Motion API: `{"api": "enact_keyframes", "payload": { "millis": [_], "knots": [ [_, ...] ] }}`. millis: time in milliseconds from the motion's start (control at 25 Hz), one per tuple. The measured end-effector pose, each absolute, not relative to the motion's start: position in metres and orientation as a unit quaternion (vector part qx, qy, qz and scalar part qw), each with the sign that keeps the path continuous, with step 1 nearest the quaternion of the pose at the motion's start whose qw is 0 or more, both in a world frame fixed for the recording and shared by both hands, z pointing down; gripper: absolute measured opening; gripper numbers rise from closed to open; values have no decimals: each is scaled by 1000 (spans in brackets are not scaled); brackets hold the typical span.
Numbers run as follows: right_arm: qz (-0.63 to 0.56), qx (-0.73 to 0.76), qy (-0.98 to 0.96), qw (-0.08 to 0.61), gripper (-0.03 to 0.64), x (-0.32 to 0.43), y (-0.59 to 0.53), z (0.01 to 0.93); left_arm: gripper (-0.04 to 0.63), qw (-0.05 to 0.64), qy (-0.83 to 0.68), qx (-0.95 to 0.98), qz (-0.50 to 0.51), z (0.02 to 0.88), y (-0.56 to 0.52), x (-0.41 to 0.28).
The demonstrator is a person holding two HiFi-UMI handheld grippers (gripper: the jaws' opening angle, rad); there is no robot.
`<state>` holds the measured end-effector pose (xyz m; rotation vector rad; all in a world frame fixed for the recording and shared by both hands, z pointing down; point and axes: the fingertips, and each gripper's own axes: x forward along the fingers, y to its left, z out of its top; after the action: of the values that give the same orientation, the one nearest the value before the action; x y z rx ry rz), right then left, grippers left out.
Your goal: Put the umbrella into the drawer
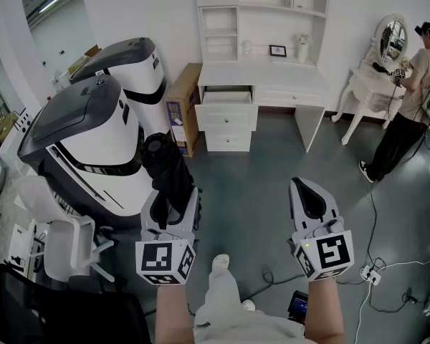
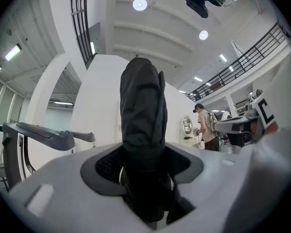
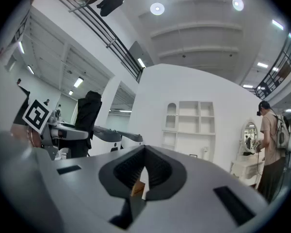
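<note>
A folded black umbrella [image 1: 166, 167] stands upright between the jaws of my left gripper [image 1: 170, 196], which is shut on its lower part. In the left gripper view the umbrella [image 2: 142, 130] fills the middle and hides the gap of the left gripper [image 2: 146, 178]. My right gripper [image 1: 309, 192] hangs level to the right, shut with nothing in it; its jaws meet at the tip in the right gripper view [image 3: 144, 153]. Far ahead, the white desk [image 1: 287, 77] has its top drawer [image 1: 227, 97] pulled open.
Two big white and grey machines [image 1: 93, 135] stand at the left, with a cardboard box [image 1: 180, 106] beside the desk. A person [image 1: 408, 106] stands at a white dressing table at the far right. Cables [image 1: 373, 271] lie on the grey floor, and a white chair [image 1: 64, 246] sits near left.
</note>
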<state>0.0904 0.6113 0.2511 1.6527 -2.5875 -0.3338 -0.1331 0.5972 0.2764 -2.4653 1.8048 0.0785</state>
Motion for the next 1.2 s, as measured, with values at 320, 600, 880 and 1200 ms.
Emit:
{"api": "enact_keyframes", "payload": {
  "millis": [320, 600, 880, 1200],
  "knots": [
    [-95, 537, -838, 16, 8, 78, 548, 253, 244, 39, 590, -806, 18, 281, 532, -150],
    [-93, 535, -840, 23, 8, 51, 461, 254, 244, 36, 591, -806, 17, 280, 442, -177],
    [-80, 537, -839, 22, 8, 17, 387, 259, 245, 36, 578, -815, 14, 282, 363, -207],
    [-80, 553, -829, 36, 8, 0, 344, 264, 245, 27, 568, -822, 18, 287, 314, -229]
  ]
}}
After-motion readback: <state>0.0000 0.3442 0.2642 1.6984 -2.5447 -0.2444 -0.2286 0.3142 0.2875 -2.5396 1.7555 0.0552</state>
